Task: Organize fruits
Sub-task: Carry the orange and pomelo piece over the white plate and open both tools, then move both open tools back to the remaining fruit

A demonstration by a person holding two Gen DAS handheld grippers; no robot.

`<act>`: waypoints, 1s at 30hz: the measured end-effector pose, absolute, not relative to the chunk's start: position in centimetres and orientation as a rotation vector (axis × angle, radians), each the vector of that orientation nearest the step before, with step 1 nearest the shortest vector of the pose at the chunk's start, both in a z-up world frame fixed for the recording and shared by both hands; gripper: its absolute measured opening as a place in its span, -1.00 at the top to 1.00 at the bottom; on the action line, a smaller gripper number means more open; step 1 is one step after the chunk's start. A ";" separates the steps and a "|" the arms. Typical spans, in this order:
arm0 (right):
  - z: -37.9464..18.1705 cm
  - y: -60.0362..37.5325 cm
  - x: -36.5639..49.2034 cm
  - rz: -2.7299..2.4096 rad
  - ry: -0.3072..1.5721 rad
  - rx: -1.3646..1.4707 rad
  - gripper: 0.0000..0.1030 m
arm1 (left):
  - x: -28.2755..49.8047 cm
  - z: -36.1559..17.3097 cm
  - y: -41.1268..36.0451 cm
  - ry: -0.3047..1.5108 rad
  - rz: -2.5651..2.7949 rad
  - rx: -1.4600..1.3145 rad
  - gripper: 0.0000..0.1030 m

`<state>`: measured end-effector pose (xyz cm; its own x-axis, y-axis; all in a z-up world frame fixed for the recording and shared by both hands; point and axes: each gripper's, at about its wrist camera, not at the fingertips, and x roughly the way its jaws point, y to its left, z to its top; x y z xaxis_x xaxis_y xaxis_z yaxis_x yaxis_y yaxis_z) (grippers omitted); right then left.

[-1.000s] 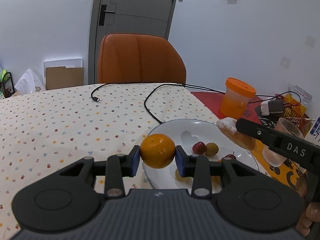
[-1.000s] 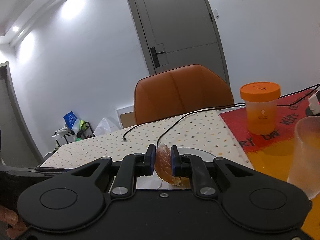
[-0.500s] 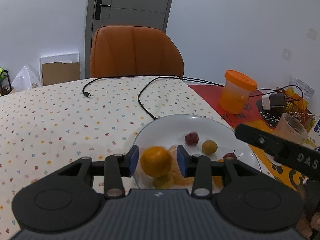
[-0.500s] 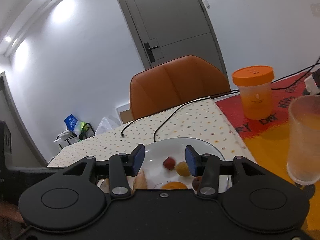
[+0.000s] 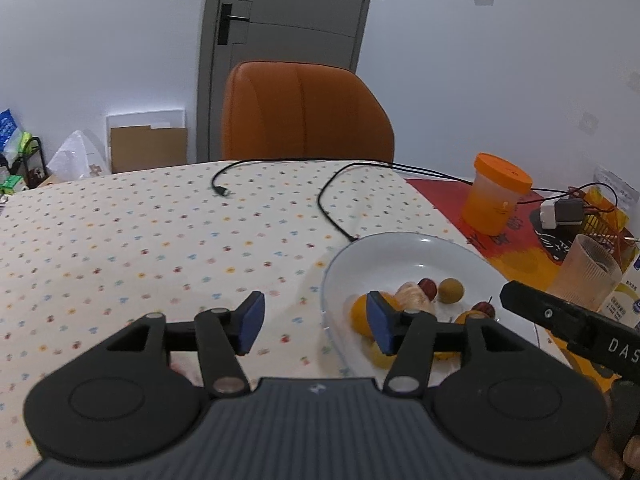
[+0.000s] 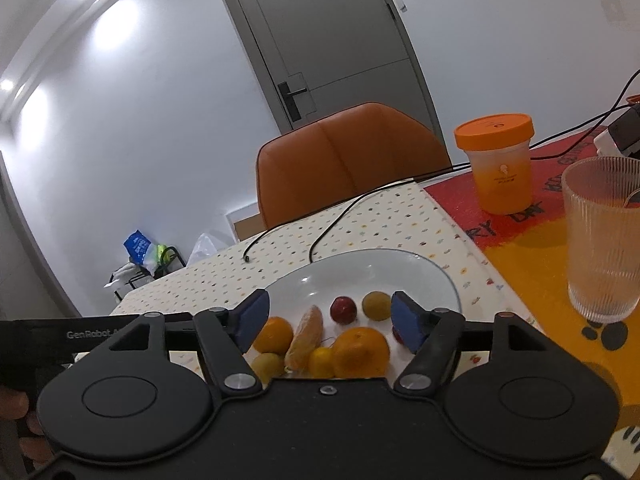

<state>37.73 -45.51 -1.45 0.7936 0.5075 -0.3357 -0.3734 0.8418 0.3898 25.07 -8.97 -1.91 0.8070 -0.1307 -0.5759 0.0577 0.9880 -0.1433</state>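
Looking along the left gripper (image 5: 316,326) in the left wrist view: jaws spread wide, nothing between the blue pads. It hangs over the dotted tablecloth (image 5: 160,248) at the left rim of the white plate (image 5: 400,252); the right pad overlaps the plate's near-left part. On the plate: an orange (image 5: 359,314) partly behind that pad, a peeled citrus piece (image 5: 414,296), a small red fruit (image 5: 428,287), a brownish-yellow round fruit (image 5: 451,290), another red one with a stem (image 5: 484,309); more yellow and orange fruit low down, mostly hidden by the finger. A black cable (image 5: 332,208) runs across the cloth up to the plate's far rim. Orange-lidded tub (image 5: 498,196) and ribbed glass (image 5: 586,276) sit to the right on the red-orange mat. The right gripper's black body crosses the lower right corner. Orange chair (image 5: 306,114) behind the table.

Right wrist view: right gripper (image 6: 330,322) also wide open, empty, low over the near side of the plate (image 6: 380,268). Fruit lies grouped on the plate between and just ahead of the pads: orange (image 6: 274,334), peeled citrus piece (image 6: 306,338), large orange (image 6: 362,352), small yellow fruit (image 6: 320,362), yellow-green one (image 6: 267,366), red fruit (image 6: 343,309), brownish-yellow fruit (image 6: 376,306). Ribbed glass (image 6: 604,240) just right of the plate, tub (image 6: 498,160) further back. Left gripper's body at the left edge.
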 end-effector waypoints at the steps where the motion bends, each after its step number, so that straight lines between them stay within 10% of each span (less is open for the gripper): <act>1: -1.5 -45.4 37.6 0.482 0.447 0.314 -0.35 | 24.8 -1.8 -8.7 0.622 -0.097 -0.121 -0.11; 15: -0.9 -43.0 35.4 0.488 0.440 0.288 -0.92 | 21.2 -0.9 -4.2 0.587 0.000 -0.137 -0.62; 30: 0.6 -39.8 33.8 0.579 0.442 0.231 -0.99 | 19.1 -0.4 -0.7 0.579 0.084 -0.159 -0.69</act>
<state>33.81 -39.81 0.62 0.7473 0.5729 -0.3367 -0.4756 0.8149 0.3312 19.12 -0.72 -0.35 0.8342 0.0344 -0.5504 -0.1236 0.9843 -0.1258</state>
